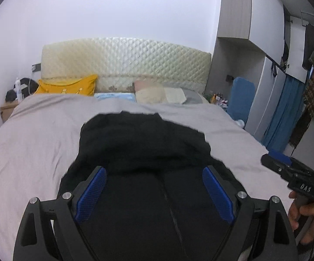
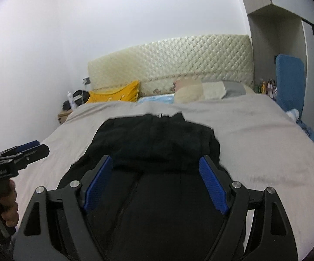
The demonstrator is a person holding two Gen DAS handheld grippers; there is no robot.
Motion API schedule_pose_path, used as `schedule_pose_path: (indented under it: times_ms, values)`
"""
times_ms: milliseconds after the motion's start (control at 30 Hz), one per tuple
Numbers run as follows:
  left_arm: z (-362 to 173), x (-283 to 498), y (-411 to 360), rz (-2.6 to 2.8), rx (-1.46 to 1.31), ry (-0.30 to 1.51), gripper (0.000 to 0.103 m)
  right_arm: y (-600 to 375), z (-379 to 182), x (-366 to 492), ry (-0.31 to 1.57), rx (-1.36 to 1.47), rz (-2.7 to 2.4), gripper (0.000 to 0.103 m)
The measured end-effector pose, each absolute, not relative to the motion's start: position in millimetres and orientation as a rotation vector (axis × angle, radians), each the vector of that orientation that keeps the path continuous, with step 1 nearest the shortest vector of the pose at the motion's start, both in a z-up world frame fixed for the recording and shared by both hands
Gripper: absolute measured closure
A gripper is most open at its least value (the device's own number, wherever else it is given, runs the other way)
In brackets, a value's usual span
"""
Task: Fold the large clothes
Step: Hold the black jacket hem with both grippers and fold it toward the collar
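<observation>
My left claw has its pads wide apart and holds nothing; my right claw is the same, spread and empty; both hover over the near part of the black garment, which lies flat on the bed, straight ahead of me and under both claws; its long axis runs away from me toward the headboard, with a zip line down the middle and what I take for the hood or collar at the far end; the two claws sit side by side, neither clearly nearer; I judge the next grasp wants an edge on each side; no containers show; pillows lie beyond the garment, apart from it.
</observation>
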State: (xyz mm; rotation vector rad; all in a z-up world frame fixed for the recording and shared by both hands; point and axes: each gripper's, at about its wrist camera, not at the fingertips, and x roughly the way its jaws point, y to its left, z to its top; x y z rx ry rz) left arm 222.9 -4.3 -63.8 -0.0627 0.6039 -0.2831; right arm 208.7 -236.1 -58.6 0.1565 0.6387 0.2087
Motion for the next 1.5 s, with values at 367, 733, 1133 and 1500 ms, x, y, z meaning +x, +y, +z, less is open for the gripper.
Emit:
schedule_pose_path:
  times_ms: [367,733,1133,1500]
  values:
    - [-144.7,186.0,32.8,-0.265,-0.08,0.779,0.013,-258.5,-109.4,166.2,0.79,0.211,0.154,0.021]
    - [-202.8,224.5,112.9,-0.209,-0.394,0.998,0.013,-334.2,-156.4,191.7,0.976,0.524,-0.046,0.02]
    - [-216.1,247.7,186.5,-0.081,-0.553,1.063,0.013,-406.7,-240.7,221.7,1.321,0.783,-0.193,0.016]
    - [-269.0,249.8,243.2,0.063,-0.742,1.215,0.013,-386.3,-269.9,222.5,1.482,0.898,-0.087,0.011]
